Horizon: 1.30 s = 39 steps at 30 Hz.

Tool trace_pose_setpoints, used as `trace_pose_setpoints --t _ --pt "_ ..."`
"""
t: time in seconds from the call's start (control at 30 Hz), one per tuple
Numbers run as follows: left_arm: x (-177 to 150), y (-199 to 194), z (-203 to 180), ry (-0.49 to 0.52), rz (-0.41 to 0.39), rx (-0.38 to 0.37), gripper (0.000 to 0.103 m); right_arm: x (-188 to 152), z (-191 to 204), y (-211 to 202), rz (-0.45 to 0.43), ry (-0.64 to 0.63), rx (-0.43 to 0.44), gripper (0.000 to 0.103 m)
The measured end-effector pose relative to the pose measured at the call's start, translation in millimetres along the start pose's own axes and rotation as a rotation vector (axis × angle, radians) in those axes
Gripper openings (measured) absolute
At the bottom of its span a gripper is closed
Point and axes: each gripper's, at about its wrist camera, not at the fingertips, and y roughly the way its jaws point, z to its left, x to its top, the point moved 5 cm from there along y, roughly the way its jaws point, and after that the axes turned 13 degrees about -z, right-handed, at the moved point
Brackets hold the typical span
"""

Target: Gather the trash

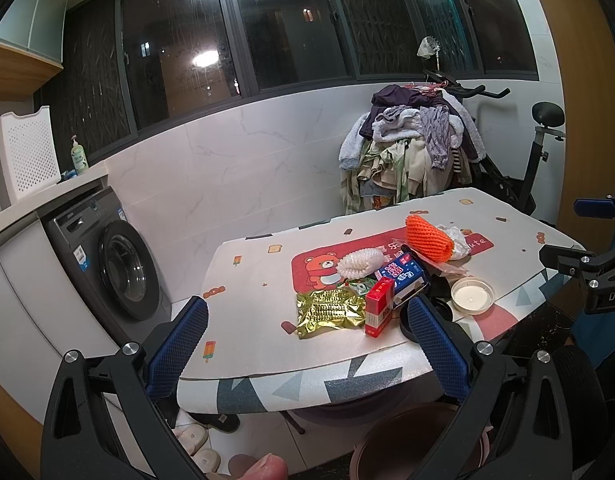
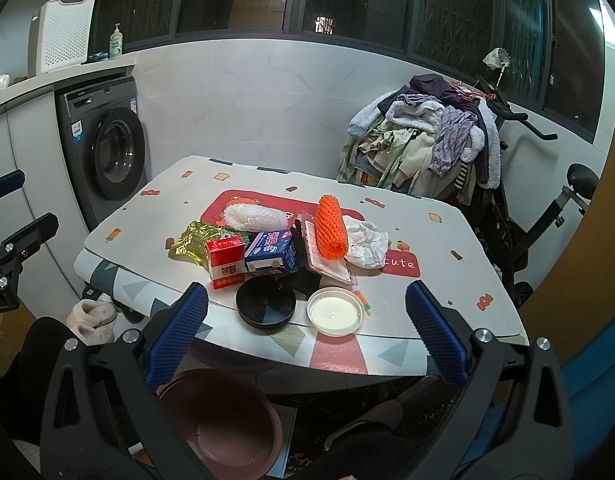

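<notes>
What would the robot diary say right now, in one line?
left gripper: open, empty | right gripper: open, empty | trash pile: on table | bin: below

Crinkled glossy foil wrapper (image 1: 330, 312) — matt cloth tablecloth (image 1: 247, 280)

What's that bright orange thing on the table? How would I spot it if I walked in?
Start at the table with the cartoon-print cover and find the red bear mat in its middle. Among the litter piled there, the orange foam net sleeve lies beside a crumpled white tissue. It is the only orange piece, a ribbed mesh tube; the similar mesh sleeve nearby is white.
</notes>
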Motion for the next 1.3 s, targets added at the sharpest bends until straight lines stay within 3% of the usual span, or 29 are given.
trace_pose_setpoints --t 0.63,0.87,1.0,1.07,1.3 --pt "-2 2 -4 -0.002 0.007 -0.010 0.098 -9 -7 0 0.005 0.003 -0.014 0.097" --pt "-18 13 -16 -0.017 0.005 -0.069 0.098 -17 -14 5 -0.002 0.054 -0.007 0.097" --pt "-42 38 -11 -0.027 0.082 -0.119 0.098 -29 -31 17 -0.016 0.110 0.037 0.097" --pt "-50 47 -8 -0.060 0.095 -0.140 0.098 -37 -40 30 0.006 0.113 0.028 0.097" --pt "-71 77 3 -0.068 0.077 -0.105 0.098 -82 -66 87 0.137 0.183 0.040 0.097"
